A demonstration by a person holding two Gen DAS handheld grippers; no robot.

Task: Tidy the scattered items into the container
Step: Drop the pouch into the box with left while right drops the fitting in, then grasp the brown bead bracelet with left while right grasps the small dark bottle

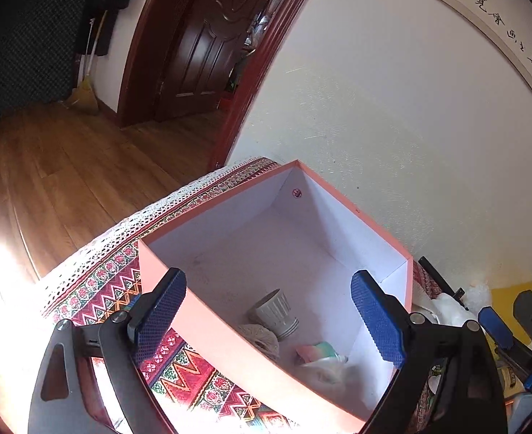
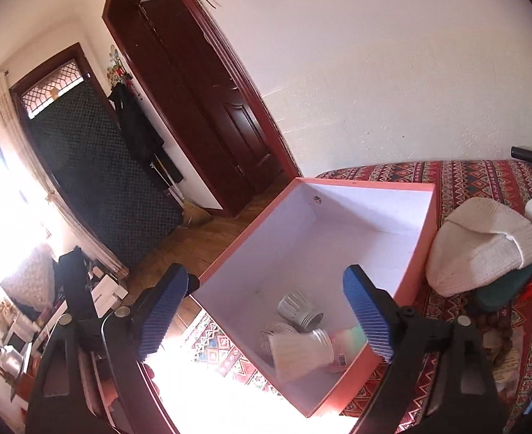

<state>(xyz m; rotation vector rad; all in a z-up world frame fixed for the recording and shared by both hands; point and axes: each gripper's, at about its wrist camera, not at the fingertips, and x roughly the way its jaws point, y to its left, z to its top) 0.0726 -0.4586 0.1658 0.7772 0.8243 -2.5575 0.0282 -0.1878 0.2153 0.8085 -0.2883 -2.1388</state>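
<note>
Hovering over the pink box point(image 1: 229, 329), the left gripper point(image 1: 269, 318) has its jaws spread wide and empty. Inside lie white jars point(image 2: 298, 311) and twine. The right gripper point(image 2: 266, 311) is equally wide and empty. To the right, a white knit hat point(image 2: 482, 249) waits on the patterned cloth point(image 2: 482, 181); pinching its folded brim would likely lift it cleanly.

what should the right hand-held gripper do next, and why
Probably swing the right hand-held gripper right toward the cream knitted hat. It hangs open and empty over the pink cardboard box, which already holds white ribbed bulbs, while the hat lies outside on the red patterned cloth, closest beside the box.
</note>
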